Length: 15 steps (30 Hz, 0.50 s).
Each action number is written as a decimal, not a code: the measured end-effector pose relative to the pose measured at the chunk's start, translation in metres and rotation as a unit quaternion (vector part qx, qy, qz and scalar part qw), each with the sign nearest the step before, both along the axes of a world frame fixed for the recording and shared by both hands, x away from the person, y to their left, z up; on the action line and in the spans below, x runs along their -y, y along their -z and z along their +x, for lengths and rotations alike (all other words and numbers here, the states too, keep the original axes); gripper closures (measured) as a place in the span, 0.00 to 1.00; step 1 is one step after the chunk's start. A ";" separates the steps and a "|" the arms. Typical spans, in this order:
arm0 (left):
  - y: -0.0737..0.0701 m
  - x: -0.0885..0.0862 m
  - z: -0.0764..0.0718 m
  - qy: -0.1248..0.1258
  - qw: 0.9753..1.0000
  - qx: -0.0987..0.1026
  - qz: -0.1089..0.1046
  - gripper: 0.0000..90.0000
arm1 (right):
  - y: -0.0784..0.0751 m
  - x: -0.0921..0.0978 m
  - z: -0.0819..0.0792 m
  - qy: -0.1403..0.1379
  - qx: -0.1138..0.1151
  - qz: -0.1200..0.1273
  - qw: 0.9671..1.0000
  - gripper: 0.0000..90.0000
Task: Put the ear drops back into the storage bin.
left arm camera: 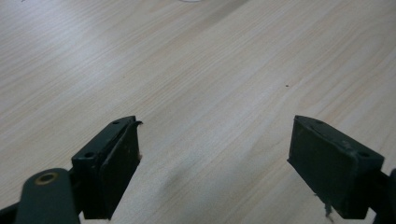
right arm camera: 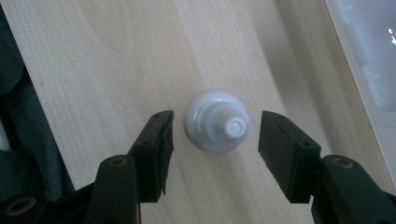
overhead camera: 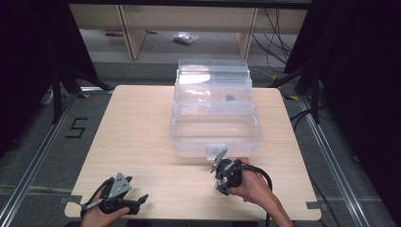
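Pale wood counter (overhead camera: 142,142) spans frame centre. Clear plastic box (overhead camera: 215,127) upper centre, lid raised. Left gripper (left arm camera: 215,154) lower left, jaws spread over bare wood. Right gripper (right arm camera: 215,140) lower centre, jaws spread either side of small white bottle (right arm camera: 217,121), not touching, upright on counter near box front.

A pale wooden worktop (overhead camera: 137,137) with rounded corners and light grain carries a clear plastic storage box (overhead camera: 215,130) with its lid open, set toward the far middle. Near the box's front wall a small white cone-shaped plastic bottle (right arm camera: 217,121) stands upright on the wood.
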<state>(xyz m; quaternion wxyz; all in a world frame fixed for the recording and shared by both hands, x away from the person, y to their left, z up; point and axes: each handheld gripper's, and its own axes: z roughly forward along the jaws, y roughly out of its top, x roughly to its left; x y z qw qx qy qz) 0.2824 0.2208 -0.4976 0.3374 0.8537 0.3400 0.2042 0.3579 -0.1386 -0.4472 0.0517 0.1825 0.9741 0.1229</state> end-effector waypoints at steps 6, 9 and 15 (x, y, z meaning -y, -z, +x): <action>0.002 0.002 0.000 -0.014 1.000 0.004 -0.020 0.18 | 0.002 -0.003 0.001 0.010 0.006 -0.015 1.000 0.53; 0.002 0.003 -0.001 -0.014 1.000 0.004 -0.024 0.18 | 0.003 -0.004 0.003 0.003 0.005 -0.016 1.000 0.54; 0.003 0.003 -0.001 -0.019 0.999 0.004 -0.028 0.18 | 0.003 -0.006 0.003 0.011 0.000 -0.018 1.000 0.57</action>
